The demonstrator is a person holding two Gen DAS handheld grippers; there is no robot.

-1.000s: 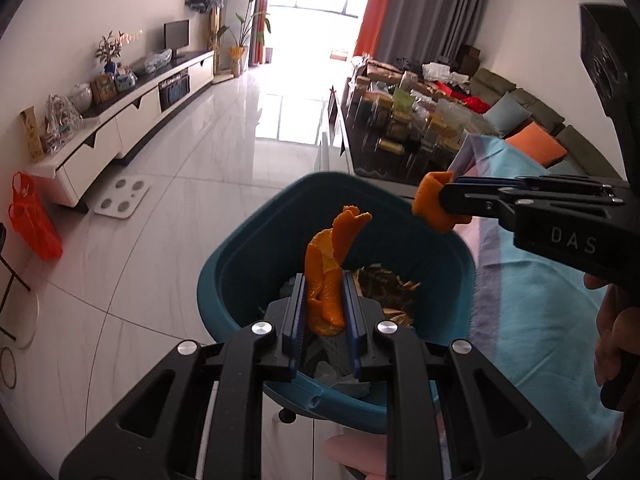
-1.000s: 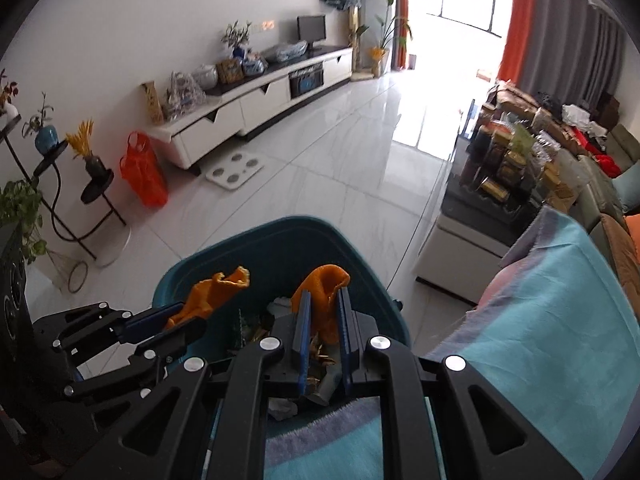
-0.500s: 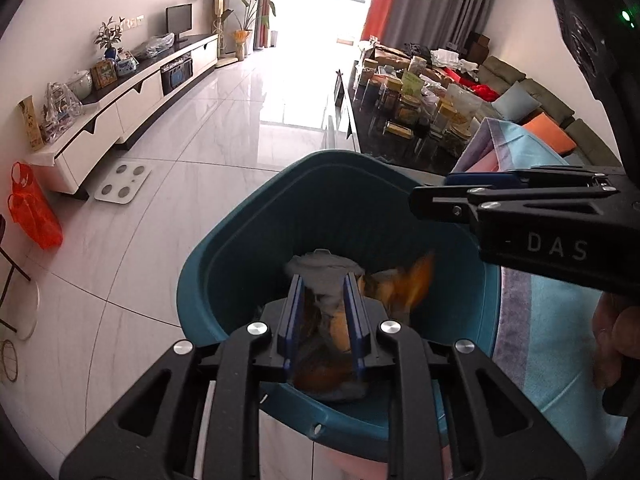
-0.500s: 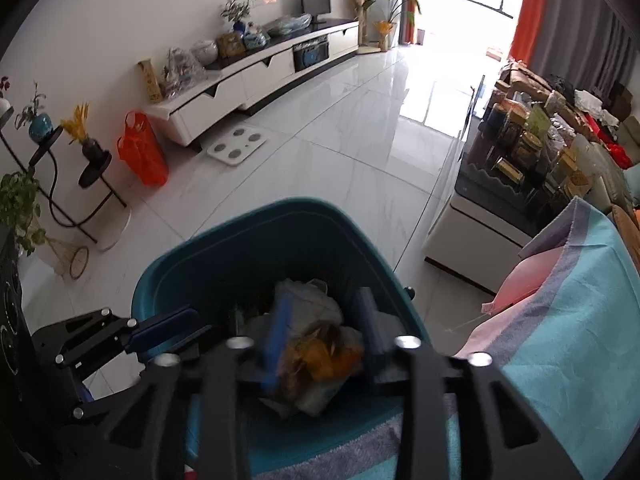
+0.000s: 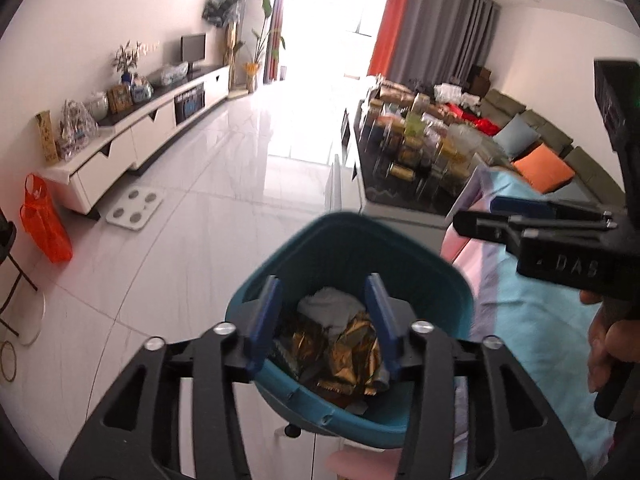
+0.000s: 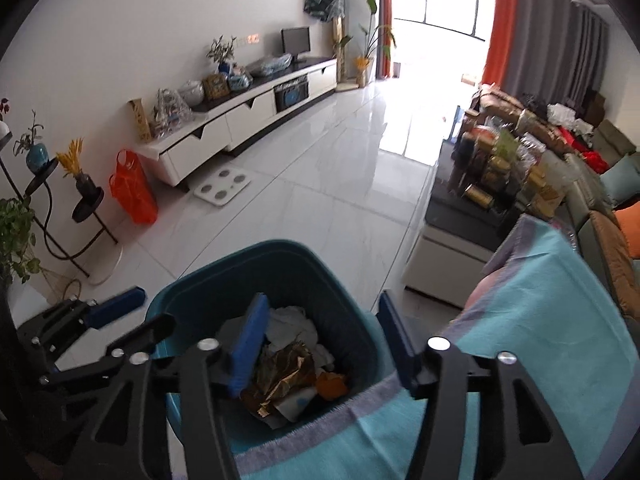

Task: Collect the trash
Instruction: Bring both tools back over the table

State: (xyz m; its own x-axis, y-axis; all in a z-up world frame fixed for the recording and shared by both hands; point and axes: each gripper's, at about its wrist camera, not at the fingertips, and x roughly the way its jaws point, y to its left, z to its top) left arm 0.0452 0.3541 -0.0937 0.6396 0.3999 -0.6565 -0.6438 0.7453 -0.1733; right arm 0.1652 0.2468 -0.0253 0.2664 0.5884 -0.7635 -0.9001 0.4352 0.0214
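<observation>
**Peel dropped into the teal bin**

Left wrist view: a rounded teal plastic bin [image 5: 434, 276] is seen at lower centre, filled with crumpled gold foil [image 5: 352, 350] and grey tissue. The left hand-held gripper [image 5: 324, 320] has just been opening; nothing is held.

Right wrist view: orange peel [image 6: 331, 385] is seen among the bin's trash. The right hand-held gripper [image 6: 324, 344] has just been spread, empty.

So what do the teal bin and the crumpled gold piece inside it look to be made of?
Teal bin: looks like moulded plastic, smooth with a soft sheen, a rolled rim and ribbed inner walls. Crumpled gold piece: probably metallic foil or a foil-type wrapper, shiny with sharp creases that catch the light; which of the two cannot be told.
</observation>
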